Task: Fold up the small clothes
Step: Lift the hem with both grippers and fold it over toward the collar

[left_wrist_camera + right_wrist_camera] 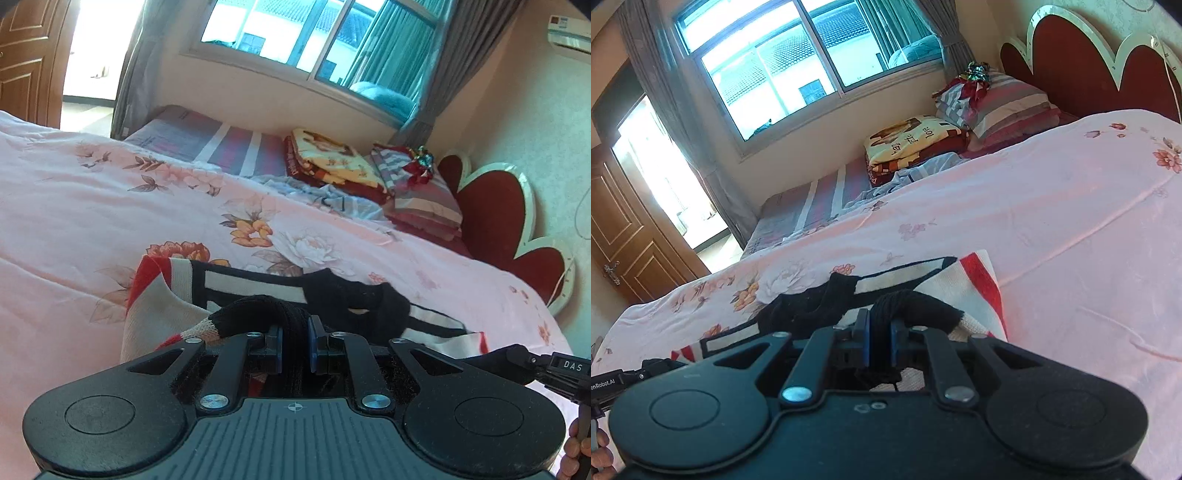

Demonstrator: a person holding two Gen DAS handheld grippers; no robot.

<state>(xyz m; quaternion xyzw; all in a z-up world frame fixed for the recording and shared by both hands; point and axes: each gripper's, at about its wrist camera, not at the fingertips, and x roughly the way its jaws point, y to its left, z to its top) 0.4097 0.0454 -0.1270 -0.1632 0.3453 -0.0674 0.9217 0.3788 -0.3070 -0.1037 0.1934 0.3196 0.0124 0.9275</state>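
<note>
A small knit sweater (pixel 255 284), cream with red and black bands, lies on the pink floral bedspread (pixel 92 206). My left gripper (pixel 295 339) is shut on its black ribbed edge at the left side. My right gripper (pixel 880 339) is shut on the black ribbed edge at the sweater's (pixel 964 291) right side. Both hold the edge just above the bed. The black collar part bunches between the two grippers. The right gripper's body shows at the right edge of the left wrist view (pixel 554 369).
A folded patterned blanket (pixel 332 162) and striped pillows (pixel 417 188) lie at the head of the bed by the red headboard (pixel 495 218). A light blue garment (pixel 332 199) lies beside them. A window, curtains and a wooden door (pixel 624 229) are beyond the bed.
</note>
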